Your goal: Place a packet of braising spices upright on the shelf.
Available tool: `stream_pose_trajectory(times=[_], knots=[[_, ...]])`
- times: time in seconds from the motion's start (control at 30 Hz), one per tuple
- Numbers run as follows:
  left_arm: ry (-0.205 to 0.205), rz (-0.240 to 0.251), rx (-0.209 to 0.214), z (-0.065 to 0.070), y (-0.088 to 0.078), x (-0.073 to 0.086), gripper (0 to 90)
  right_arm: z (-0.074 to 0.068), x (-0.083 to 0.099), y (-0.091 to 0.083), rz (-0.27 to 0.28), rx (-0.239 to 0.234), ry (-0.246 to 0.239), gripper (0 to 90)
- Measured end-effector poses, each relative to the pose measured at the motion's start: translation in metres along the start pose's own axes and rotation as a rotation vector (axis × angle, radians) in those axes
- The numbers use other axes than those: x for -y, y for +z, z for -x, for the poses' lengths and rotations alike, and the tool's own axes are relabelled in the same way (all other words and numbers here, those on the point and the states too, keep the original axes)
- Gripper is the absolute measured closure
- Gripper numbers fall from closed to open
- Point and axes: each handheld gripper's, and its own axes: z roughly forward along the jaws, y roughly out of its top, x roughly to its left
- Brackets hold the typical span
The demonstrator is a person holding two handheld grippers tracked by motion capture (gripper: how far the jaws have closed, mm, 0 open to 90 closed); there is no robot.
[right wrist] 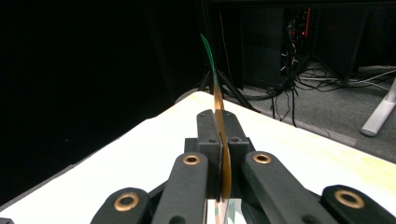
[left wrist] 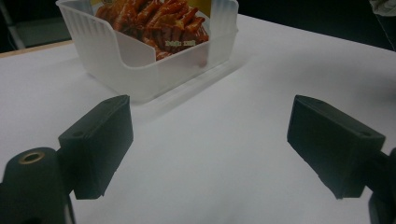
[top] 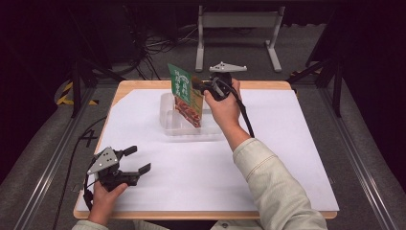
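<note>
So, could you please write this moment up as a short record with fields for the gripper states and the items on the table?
left gripper: open, low over the near left of the sheet, holding nothing
right gripper: shut on the packet's edge
snack packet: upright, lower end inside the bin
clear plastic bin: on the sheet, toward the far side
white sheet: covers most of the wooden table

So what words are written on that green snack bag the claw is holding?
Snack bag, green top band: pale characters, too small and blurred to read.
Snack bag front, seen through the clear plastic tub in the left gripper view: one short pale line over the food picture, too blurred to read.
No other writing can be read anywhere.
</note>
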Motion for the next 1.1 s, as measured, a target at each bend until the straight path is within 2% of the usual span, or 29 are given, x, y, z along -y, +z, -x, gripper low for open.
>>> stream_pose_trajectory(times=[0.27,0.4,0.53,0.8,0.9,1.07,1.1], knots=[[-0.003,-0.003,0.0,0.001,0.001,0.0,14.9,0.002,0.004,-0.003,-0.002,0.003,-0.001,89.3],[0.001,-0.002,0.001,0.0,0.001,0.0,14.9,0.002,0.004,-0.006,0.013,-0.008,0.003,83.3],[0.003,-0.005,0.001,0.0,0.001,0.0,14.9,0.002,0.003,-0.008,0.039,-0.041,0.013,70.5],[0.008,-0.007,0.008,0.0,0.004,-0.001,14.9,-0.004,-0.001,-0.024,0.109,-0.05,-0.065,53.6],[0.006,-0.009,0.011,0.0,0.005,-0.002,14.9,-0.005,-0.001,-0.034,0.129,-0.05,-0.099,50.1],[0.016,-0.006,0.012,-0.001,0.006,-0.003,14.9,-0.005,0.001,-0.057,0.151,-0.057,-0.135,46.7],[0.009,-0.003,0.012,-0.001,0.006,-0.003,14.9,-0.005,0.001,-0.057,0.151,-0.057,-0.135,46.7]])
